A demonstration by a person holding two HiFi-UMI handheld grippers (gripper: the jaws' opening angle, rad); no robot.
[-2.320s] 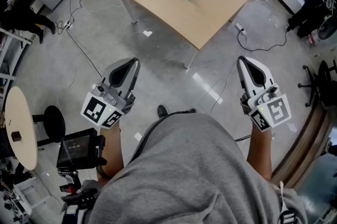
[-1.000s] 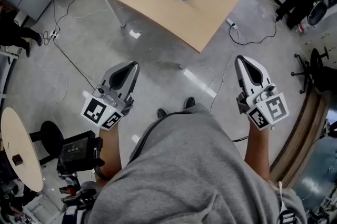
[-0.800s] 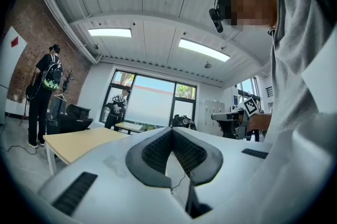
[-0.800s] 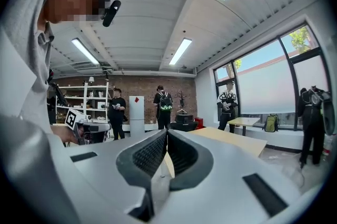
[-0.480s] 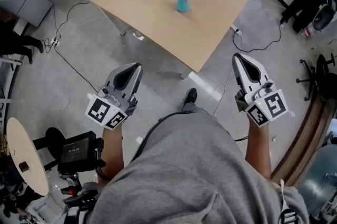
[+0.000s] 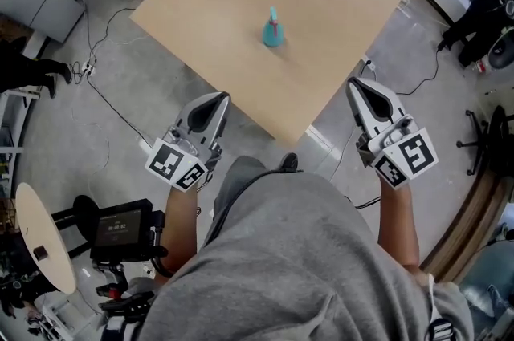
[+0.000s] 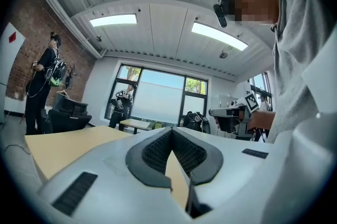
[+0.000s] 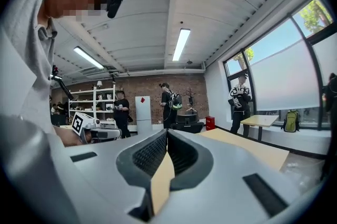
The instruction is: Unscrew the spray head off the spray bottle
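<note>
A small teal spray bottle (image 6: pixel 273 30) with its spray head on top stands upright near the middle of a light wooden table (image 6: pixel 209 2). My left gripper (image 6: pixel 218 100) hovers at the table's near edge, shut and empty, well short of the bottle. My right gripper (image 6: pixel 354 86) is held by the table's right corner, also shut with nothing in it. In the left gripper view the shut left gripper (image 7: pixel 171 130) points over the tabletop (image 7: pixel 63 146); the bottle is not seen there. The right gripper view shows the right gripper (image 8: pixel 166 136) closed, with the table (image 8: pixel 253 146) beyond.
The table stands on a grey floor with cables (image 6: pixel 112 103) trailing across it. A round side table (image 6: pixel 44 247) and a stool (image 6: pixel 84 211) are at the lower left. Office chairs (image 6: pixel 494 131) stand at the right. Several people (image 8: pixel 169 104) stand in the room.
The table and bottle have come closer and lower in the head view. Both grippers now reach the table's near edge, where before they hung over bare floor. Both stay shut.
</note>
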